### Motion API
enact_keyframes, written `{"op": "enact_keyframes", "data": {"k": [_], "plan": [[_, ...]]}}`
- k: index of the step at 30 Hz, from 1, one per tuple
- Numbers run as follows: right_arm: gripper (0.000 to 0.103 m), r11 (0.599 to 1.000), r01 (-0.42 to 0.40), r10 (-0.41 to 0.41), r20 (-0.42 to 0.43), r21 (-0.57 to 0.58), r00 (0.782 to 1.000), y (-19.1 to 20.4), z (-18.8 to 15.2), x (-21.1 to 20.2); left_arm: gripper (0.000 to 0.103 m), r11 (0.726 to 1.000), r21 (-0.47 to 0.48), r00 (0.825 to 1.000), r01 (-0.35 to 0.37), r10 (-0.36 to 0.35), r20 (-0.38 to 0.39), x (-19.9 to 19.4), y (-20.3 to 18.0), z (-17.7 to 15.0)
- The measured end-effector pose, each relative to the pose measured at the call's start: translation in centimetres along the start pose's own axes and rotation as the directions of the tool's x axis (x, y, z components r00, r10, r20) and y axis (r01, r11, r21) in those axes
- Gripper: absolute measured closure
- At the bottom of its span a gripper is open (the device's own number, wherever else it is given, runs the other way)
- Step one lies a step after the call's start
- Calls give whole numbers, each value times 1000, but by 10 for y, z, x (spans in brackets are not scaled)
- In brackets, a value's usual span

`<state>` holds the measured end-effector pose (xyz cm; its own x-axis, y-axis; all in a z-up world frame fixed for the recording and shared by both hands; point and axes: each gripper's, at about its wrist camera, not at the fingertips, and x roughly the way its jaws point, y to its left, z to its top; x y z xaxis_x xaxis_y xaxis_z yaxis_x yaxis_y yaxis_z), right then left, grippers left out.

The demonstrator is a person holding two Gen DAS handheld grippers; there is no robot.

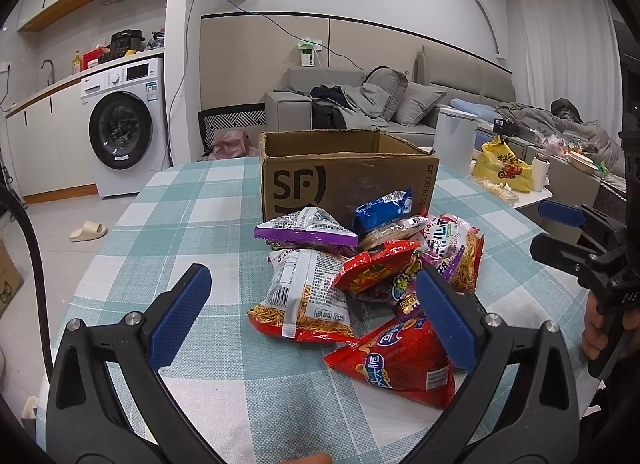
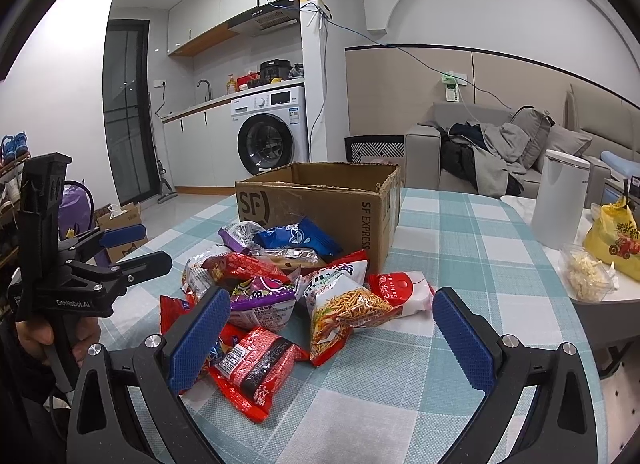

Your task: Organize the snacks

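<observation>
A pile of snack packets lies on the checked tablecloth in front of an open SF cardboard box (image 1: 344, 176), which also shows in the right wrist view (image 2: 320, 204). The pile holds a white noodle-snack bag (image 1: 304, 300), a red packet (image 1: 400, 360), a purple-edged packet (image 1: 308, 228) and a blue packet (image 1: 384, 208). In the right wrist view I see a noodle-snack bag (image 2: 344, 308), a red packet (image 2: 252, 368) and a blue packet (image 2: 300, 238). My left gripper (image 1: 316, 304) is open, just before the pile. My right gripper (image 2: 332, 336) is open, near the pile.
A white bin (image 2: 560, 196), a yellow bag (image 2: 612, 240) and a clear tub of food (image 2: 588, 272) stand to the right of the table. A sofa (image 1: 360, 104) with clothes is behind. A washing machine (image 1: 124, 128) stands at the back left.
</observation>
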<state>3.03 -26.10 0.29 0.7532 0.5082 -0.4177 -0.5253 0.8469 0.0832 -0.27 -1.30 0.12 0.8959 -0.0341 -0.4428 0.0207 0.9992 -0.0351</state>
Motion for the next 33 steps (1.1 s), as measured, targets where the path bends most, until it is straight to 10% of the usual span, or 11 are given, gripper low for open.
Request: {"op": "enact_keyframes", "data": {"k": [33], "plan": [[1,1000,-4,5,-163,6,987,9,1,25,1,991,82,993,109,-105,-47,-6,-17,-4]]}}
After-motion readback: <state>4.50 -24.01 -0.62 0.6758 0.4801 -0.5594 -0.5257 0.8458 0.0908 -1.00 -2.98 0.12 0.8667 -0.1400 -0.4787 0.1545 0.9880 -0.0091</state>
